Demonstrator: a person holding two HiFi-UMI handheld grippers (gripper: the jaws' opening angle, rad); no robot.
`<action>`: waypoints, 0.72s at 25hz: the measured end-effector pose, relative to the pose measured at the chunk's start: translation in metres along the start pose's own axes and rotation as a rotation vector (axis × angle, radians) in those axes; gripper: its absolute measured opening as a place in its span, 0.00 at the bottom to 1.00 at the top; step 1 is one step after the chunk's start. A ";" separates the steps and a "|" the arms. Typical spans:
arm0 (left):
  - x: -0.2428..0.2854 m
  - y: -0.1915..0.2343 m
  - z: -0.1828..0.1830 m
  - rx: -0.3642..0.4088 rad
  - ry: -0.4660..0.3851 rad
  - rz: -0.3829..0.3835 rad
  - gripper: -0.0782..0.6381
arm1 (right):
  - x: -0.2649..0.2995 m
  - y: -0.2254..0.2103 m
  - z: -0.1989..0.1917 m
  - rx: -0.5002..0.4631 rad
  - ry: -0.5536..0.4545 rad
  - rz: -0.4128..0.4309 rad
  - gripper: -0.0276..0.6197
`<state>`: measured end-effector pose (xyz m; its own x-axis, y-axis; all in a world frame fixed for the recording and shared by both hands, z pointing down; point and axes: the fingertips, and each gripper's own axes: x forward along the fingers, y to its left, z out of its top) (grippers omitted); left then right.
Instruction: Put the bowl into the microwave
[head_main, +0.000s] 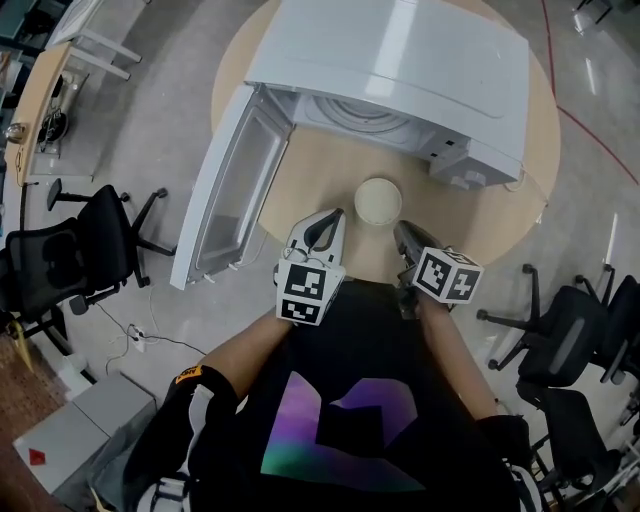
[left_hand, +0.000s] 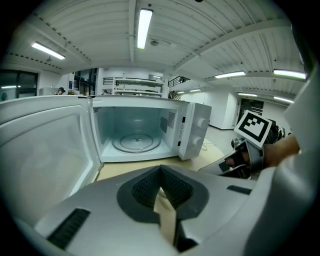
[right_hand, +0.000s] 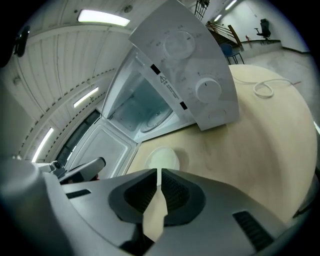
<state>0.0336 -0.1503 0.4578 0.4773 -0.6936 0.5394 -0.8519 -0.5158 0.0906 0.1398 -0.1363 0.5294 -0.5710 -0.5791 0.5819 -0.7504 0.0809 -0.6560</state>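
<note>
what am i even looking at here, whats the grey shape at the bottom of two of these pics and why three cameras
There is no robot here. A person holds a two-jaw grasping tool in each hand. The head view comes from a camera on the person's head, looking steeply down. It shows the left tool and the right tool, each with a cube of square markers.

The other two views come from a camera riding on each tool, so the grey shape at the bottom is that tool's own jaws. Both pairs are shut and hold nothing.

On the round table stands a white microwave with its door swung open. A pale bowl sits on the table in front of it, just ahead of the tools.
</note>
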 end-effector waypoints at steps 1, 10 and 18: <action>0.003 0.001 0.000 0.003 0.004 -0.009 0.17 | 0.003 -0.002 -0.001 0.023 0.004 0.001 0.07; 0.023 0.014 -0.003 0.028 0.042 -0.056 0.17 | 0.020 -0.026 -0.010 0.189 0.031 -0.051 0.14; 0.033 0.023 -0.002 0.043 0.059 -0.080 0.17 | 0.035 -0.028 -0.012 0.296 0.036 -0.023 0.16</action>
<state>0.0290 -0.1838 0.4796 0.5291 -0.6188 0.5807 -0.8006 -0.5908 0.1000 0.1361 -0.1490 0.5740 -0.5705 -0.5486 0.6112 -0.6366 -0.1748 -0.7511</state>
